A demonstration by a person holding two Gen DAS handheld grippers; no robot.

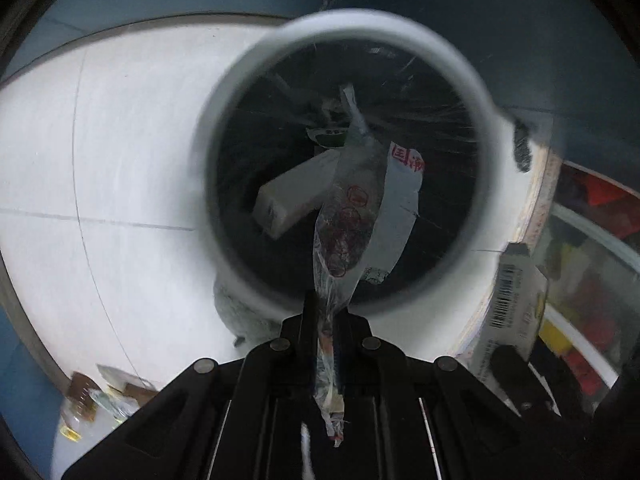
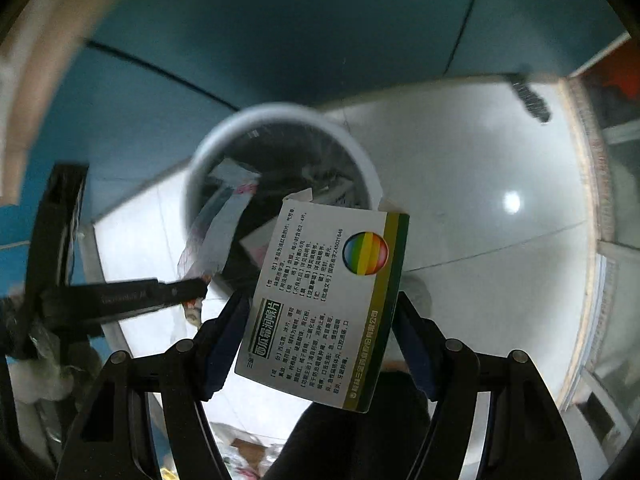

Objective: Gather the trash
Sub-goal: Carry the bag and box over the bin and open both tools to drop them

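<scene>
A white trash bin (image 1: 476,92) with a black liner stands on the pale tiled floor; it also shows in the right wrist view (image 2: 360,152). Inside lie a white box (image 1: 292,196) and other scraps. My left gripper (image 1: 326,310) is shut on a clear plastic wrapper (image 1: 344,224) with red print, held over the bin's mouth. The left gripper (image 2: 200,288) and its wrapper (image 2: 212,236) also show at the left of the right wrist view. My right gripper (image 2: 320,312) is shut on a white and green medicine box (image 2: 320,300), held just short of the bin.
More trash (image 1: 100,400) lies on the floor at the lower left, and also shows in the right wrist view (image 2: 248,456). A wooden shelf edge (image 1: 540,208) with colourful items stands at the right. A blue wall (image 2: 280,40) runs behind the bin.
</scene>
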